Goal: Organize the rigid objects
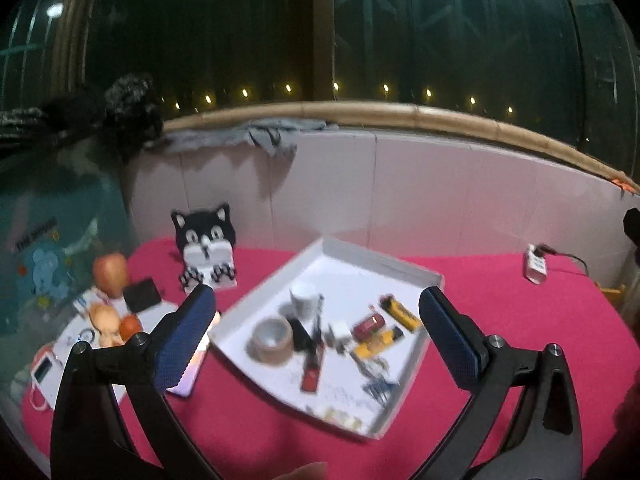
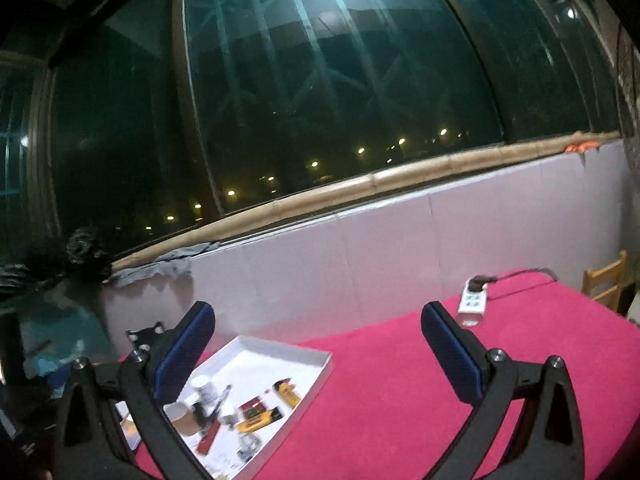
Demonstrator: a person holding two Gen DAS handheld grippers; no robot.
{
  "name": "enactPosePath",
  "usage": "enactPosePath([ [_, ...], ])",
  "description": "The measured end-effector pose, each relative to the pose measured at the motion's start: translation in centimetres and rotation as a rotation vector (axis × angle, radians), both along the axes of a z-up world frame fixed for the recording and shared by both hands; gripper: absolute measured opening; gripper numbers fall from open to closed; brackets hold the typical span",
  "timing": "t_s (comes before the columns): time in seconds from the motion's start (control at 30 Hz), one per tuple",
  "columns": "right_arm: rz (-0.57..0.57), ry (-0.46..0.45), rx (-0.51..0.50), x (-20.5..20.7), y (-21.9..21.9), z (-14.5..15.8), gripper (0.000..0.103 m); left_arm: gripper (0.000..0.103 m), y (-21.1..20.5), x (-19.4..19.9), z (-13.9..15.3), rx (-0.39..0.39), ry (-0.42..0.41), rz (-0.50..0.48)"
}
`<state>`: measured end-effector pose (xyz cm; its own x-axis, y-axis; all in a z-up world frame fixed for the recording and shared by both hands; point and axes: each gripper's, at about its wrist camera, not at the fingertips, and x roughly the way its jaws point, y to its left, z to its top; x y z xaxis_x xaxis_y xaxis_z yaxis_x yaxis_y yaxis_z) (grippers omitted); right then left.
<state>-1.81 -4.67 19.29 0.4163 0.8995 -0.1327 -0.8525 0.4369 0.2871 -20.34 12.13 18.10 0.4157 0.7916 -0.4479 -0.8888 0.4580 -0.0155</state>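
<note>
Overhead, both tools hung above the pink-covered desk (image 1: 500, 288), each spread wide with nothing between its blue pads. The left tool (image 1: 316, 320) faced a shallow white tray (image 1: 400, 266) lying just below and ahead of it, so the tray's contents filled the gap between the fingers. Inside lay a tape roll (image 1: 273, 339), a white cup (image 1: 305, 300), a red car (image 1: 369, 325), a yellow cutter (image 1: 401, 312), a red stick (image 1: 312, 372) and further small parts too blurred to name. Gathering them in one rimmed tray probably kept loose rigid pieces from scattering.

The right tool (image 2: 318, 340) was raised higher and pointed toward the wall, with the tray low at its left finger and a power strip (image 2: 474, 300) just past its right finger, apart from it. Such a wide, raised stance suggested readiness to reach, not a grasp under way.

Left of the tray, outside it, stood a cat figure (image 1: 206, 250), an apple (image 1: 110, 274) and a black box (image 1: 141, 295) on white paper, near the left finger.
</note>
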Motion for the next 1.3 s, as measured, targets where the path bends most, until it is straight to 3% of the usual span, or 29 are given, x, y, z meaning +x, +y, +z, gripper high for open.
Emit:
enactPosePath([
  [0.13,0.067,0.035,0.051,-0.1,-2.1,-0.8,0.103,0.102,-1.6,0.1,-0.5,0.002,0.062,-0.016],
  [0.3,0.006,-0.07,0.02,-1.8,-3.5,-0.7,0.103,0.102,-2.7,0.0,-1.0,-0.01,0.089,-0.013],
  [0.5,0.007,-0.109,-0.023,-3.4,-5.3,-1.4,0.103,0.102,-3.8,-0.6,-1.1,-0.018,0.094,0.001],
  [0.77,0.003,-0.06,-0.039,-3.4,-7.2,-2.2,0.103,0.102,-6.2,-1.5,-0.4,0.012,0.083,-0.021],
  [1.3,-0.022,-0.061,0.001,-3.6,-9.6,-1.9,0.103,0.102,-7.2,-2.6,0.0,0.002,0.073,-0.014],
])
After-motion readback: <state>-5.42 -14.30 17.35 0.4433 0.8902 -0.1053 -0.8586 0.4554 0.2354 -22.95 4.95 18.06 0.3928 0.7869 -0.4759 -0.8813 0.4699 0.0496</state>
